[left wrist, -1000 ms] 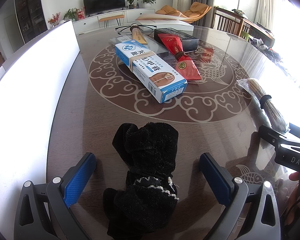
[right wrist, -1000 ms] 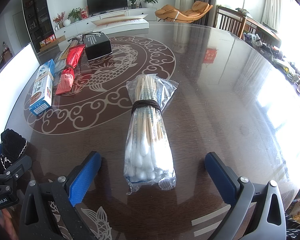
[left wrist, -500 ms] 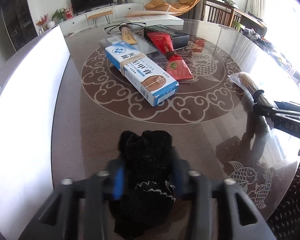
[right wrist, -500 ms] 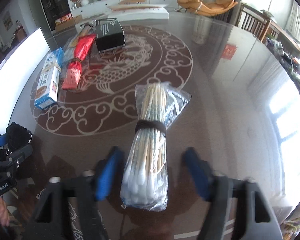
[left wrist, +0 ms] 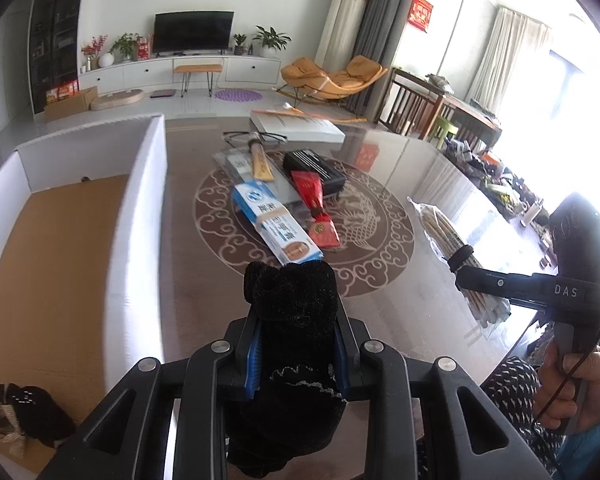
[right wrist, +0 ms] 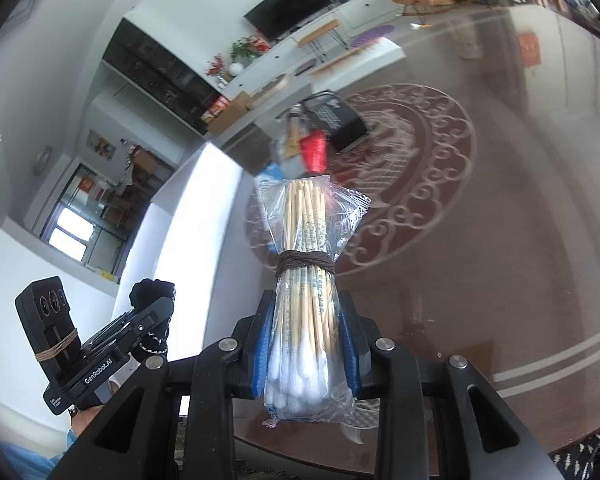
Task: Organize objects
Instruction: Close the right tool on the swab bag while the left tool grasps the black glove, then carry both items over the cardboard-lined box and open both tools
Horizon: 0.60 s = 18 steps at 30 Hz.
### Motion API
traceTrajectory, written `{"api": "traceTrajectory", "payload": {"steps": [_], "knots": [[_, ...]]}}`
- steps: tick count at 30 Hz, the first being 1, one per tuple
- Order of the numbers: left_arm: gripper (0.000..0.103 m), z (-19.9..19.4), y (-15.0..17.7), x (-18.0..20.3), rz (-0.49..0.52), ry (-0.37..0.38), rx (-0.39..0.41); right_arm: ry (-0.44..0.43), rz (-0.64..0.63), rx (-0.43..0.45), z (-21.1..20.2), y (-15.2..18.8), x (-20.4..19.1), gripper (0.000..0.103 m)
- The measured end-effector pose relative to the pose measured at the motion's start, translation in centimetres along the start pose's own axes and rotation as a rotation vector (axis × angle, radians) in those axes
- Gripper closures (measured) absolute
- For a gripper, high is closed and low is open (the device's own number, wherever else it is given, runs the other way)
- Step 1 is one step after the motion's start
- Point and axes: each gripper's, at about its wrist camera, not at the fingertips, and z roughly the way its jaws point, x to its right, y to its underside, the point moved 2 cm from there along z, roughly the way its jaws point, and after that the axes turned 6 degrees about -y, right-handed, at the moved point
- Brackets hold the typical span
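My left gripper (left wrist: pixel 298 354) is shut on a black sock bundle (left wrist: pixel 292 320) and holds it above the table's near edge, beside the white box (left wrist: pixel 140 216). My right gripper (right wrist: pixel 306 354) is shut on a clear bag of cotton swabs (right wrist: pixel 306 280) tied with a dark band and holds it up off the table. The bag also shows in the left wrist view (left wrist: pixel 446 232), and the sock bundle in the right wrist view (right wrist: pixel 152 292).
The white box has a cardboard floor (left wrist: pixel 48 264) with a dark item (left wrist: pixel 28 416) in its near corner. On the round table (left wrist: pixel 380 304) lie a blue-white carton (left wrist: pixel 276 226), a red packet (left wrist: pixel 318 212), a black box (left wrist: pixel 314 170) and glasses (left wrist: pixel 254 136).
Both grippers have closed, the left on the sock bundle and the right on the swab bag. Both have lifted their loads off the table, and the right view has tilted.
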Motion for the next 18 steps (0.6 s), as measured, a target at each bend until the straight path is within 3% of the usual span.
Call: {"api": "traceTrajectory", "payload": {"steps": [7,9,10,11,12,14,18], "knots": [[0.074,-4.1,-0.7,-12.3,-0.135,-0.273,0.027,-0.223,-0.24,-0.093,7.8,-1.2,-16.7,0.073],[0.069,-3.5,-0.1,-15.8,-0.177,-0.355,-0.018,-0.229,-0.318,-0.129,10.9,-0.6,-20.7,0.072],[0.059,-2.9,0.3,-17.4,-0.197,-0.424,-0.054,-0.222,-0.352,-0.148,12.7,-0.2,-22.3,0.071],[0.044,-2.4,0.9,-18.9,-0.223,-0.494,-0.087,-0.188,-0.381,-0.174,14.5,0.4,-23.6,0.065],[0.037,-2.1,1.4,-20.1,-0.253,-0.542,-0.105,-0.136,-0.401,-0.212,16.5,0.9,-24.4,0.045],[0.035,-2.4,2.2,-21.3,-0.317,-0.554,-0.098,-0.093,-0.411,-0.239,18.4,1.8,-25.0,0.02],[0.033,-3.6,2.1,-19.1,-0.322,-0.489,-0.009,0.053,-0.497,-0.109,15.9,2.7,-23.2,0.014]]}}
